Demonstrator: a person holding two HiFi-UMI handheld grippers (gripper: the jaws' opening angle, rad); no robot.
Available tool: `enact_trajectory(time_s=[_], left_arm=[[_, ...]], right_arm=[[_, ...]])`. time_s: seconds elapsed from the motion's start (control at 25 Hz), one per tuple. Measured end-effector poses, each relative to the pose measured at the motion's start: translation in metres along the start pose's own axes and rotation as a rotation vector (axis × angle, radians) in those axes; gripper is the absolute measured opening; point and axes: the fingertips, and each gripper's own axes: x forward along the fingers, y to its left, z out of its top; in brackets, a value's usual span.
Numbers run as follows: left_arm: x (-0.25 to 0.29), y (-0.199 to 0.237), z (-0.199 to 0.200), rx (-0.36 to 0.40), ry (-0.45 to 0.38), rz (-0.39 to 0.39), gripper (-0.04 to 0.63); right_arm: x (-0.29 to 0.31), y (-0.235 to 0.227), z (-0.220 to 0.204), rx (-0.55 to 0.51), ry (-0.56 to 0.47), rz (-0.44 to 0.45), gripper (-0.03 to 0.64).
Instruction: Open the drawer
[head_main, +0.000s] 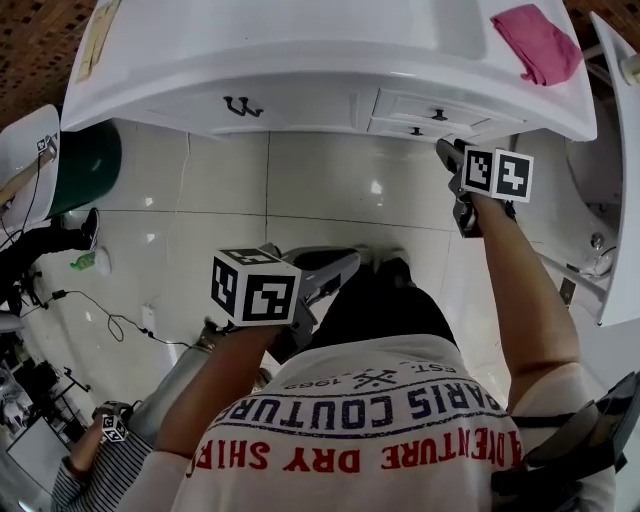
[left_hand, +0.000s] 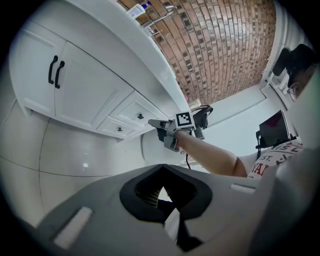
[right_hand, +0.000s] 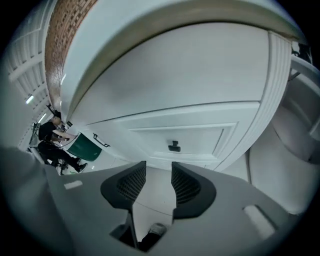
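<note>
The right tool (right_hand: 158, 172) was aimed straight at the drawer (right_hand: 200, 137), probably so that its jaws could close on the knob (right_hand: 174, 146). The jaws stood a moderate way apart with nothing between them, just short of the knob and slightly below it, not touching. The drawer sat closed, flush in the white cabinet (head_main: 300, 105) under the counter. The left tool (left_hand: 162, 192), jaws pressed together and empty, hung well back from the knob, seemingly to leave room for the pull.
</note>
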Motion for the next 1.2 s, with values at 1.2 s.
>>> enact_trajectory(time_s=[1.2], left_arm=[[0.024, 0.042, 0.003, -0.011, -0.004, 0.022, -0.006]], right_arm=[[0.076, -0.042, 0.022, 0.143, -0.099, -0.146, 0.142]])
